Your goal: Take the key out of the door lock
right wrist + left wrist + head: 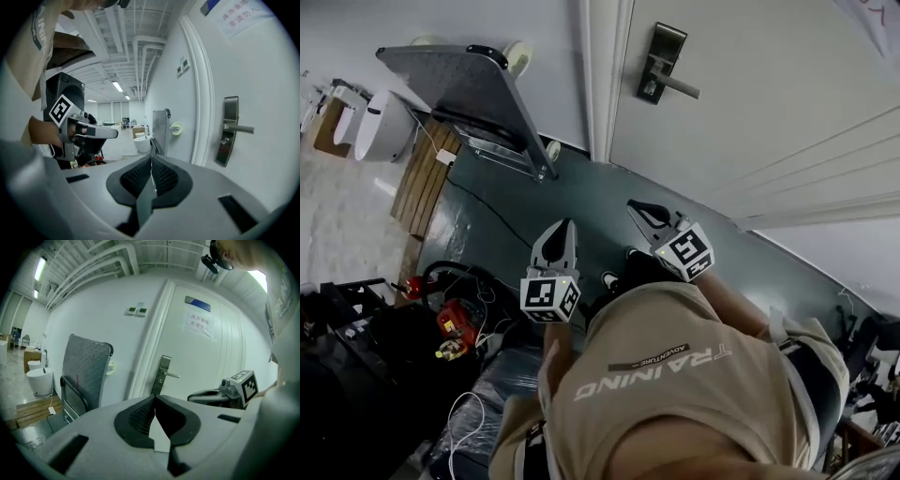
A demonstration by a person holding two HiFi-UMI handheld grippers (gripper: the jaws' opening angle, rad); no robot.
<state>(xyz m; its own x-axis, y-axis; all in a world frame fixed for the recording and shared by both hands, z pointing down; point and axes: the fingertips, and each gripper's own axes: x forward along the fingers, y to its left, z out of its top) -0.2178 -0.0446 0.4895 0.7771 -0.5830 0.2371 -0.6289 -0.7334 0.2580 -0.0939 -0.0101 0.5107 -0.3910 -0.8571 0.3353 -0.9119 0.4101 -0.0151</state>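
The white door [769, 103] carries a dark metal lock plate [661, 62] with a lever handle [677, 86]. Below the handle a small piece that looks like the key [225, 139] sticks out of the plate; it is too small to make out in the head view. My left gripper [570, 225] is held over the floor, well short of the door, with its jaws shut and nothing between them [154, 398]. My right gripper [634, 205] is beside it, a little nearer the lock, its jaws [151, 157] meeting and holding nothing. The lock plate [162, 375] stands ahead of the left gripper.
A folded grey chair [467, 89] leans on the wall left of the door frame [600, 75]. Further left are a white toilet [382, 126] and a wooden pallet [426, 180]. Cables and red gear [455, 323] lie at the lower left. My own feet [611, 279] are on the dark floor.
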